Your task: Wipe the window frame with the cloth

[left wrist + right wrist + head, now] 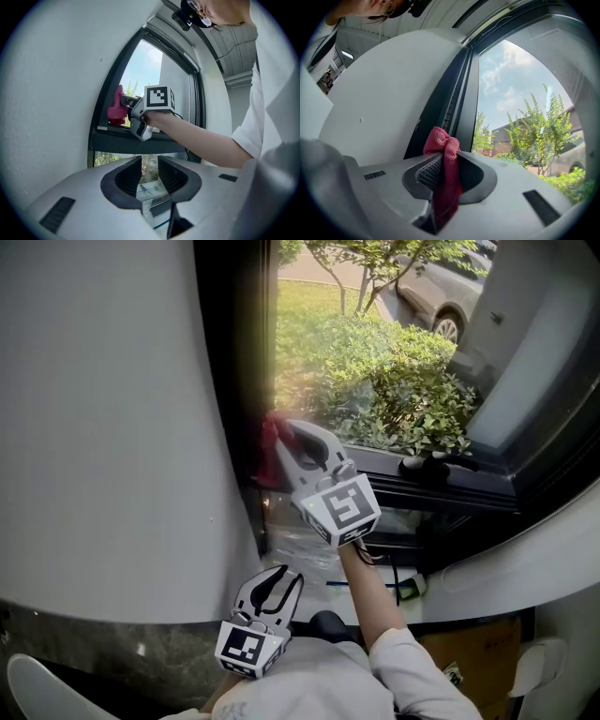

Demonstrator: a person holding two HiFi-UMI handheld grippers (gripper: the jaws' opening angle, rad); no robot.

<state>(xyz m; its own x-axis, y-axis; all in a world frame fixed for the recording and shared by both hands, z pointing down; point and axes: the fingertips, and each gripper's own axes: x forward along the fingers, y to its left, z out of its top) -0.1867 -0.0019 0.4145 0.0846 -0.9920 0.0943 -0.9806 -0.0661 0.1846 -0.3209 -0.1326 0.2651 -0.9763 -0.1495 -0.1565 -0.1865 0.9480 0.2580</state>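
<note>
- While the right gripper (284, 433) reached forward to the window, its jaws were clamped on a red cloth (440, 140). A bunched fold stuck out past the tips, and the tail hung down between the pads.
- Cloth sat at the lower left corner of the opening, against the dark upright of the frame (234, 352) and just above the sill. Contact looked likely from the head view; the right gripper view did not settle it.
- Judged reason for the grip: with a fold ahead of the jaws, fabric rather than plastic meets the frame and can get into the corner.
- Left gripper (286, 576) hung low by the person's body, well apart from the window and pointing up toward it. Its jaws stood a narrow gap apart with nothing between them. Judged idle, since one cloth needs one gripper.
- Sash at right appeared swung outward, with a black handle (436, 463) near the sill and shrubs (394, 381) beyond. That would leave the frame channel exposed for wiping.
- Step in hand, as judged: wiping at the corner, most of the frame yet to cover. Risk: the cloth could slip from the pinch if dragged hard along the channel.
</note>
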